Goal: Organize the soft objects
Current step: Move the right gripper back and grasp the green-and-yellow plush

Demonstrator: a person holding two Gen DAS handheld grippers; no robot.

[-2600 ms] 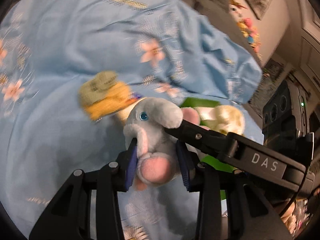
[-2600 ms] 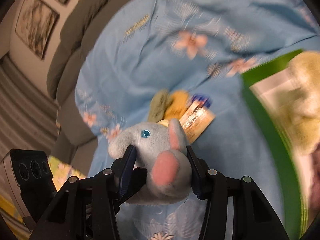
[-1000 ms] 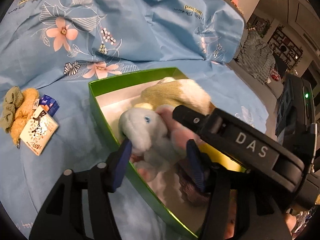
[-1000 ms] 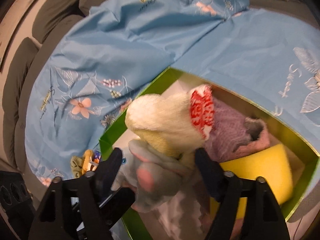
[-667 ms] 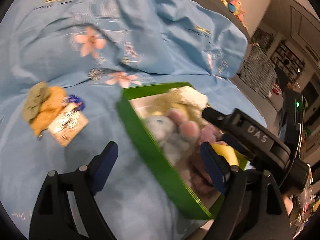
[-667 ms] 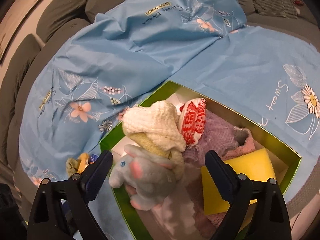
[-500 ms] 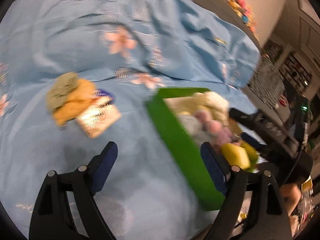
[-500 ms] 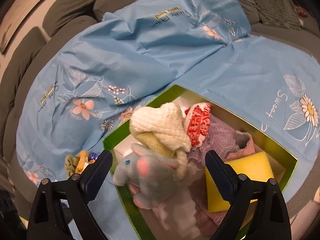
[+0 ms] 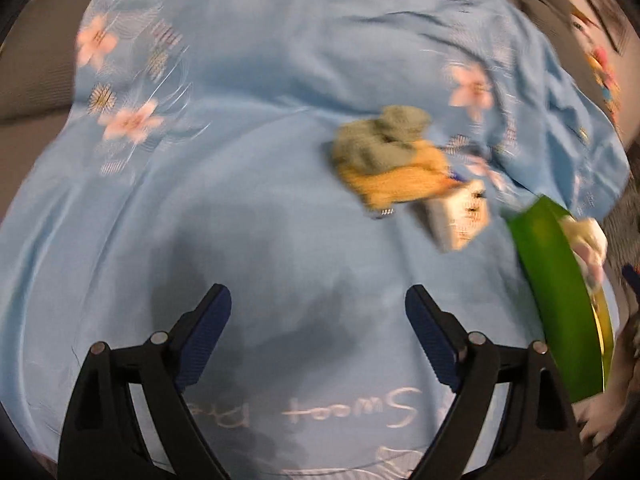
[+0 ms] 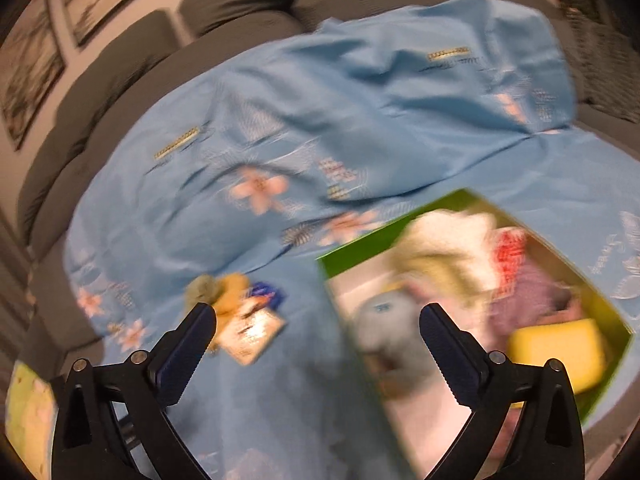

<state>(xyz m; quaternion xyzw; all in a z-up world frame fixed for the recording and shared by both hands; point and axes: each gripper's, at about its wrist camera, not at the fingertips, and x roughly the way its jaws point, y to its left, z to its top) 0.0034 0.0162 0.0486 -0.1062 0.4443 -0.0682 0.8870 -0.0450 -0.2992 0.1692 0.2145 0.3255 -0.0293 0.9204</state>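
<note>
Lying rumpled over a grey sofa, blue floral sheet [image 9: 248, 184]. Opening empty, left gripper [image 9: 318, 322] and right gripper [image 10: 318, 338]; sitting upper right of left jaws, green-and-orange sock bundle [image 9: 390, 156], long axis slanting down-right.

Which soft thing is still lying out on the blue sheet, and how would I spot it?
Start at the green box on the blue flowered sheet. Just outside the box's wall lies a small plush bundle, green-grey on top and orange below, with a printed card tag attached. It is the only soft item outside the box; the grey toy, yellow block and others sit inside.
</note>
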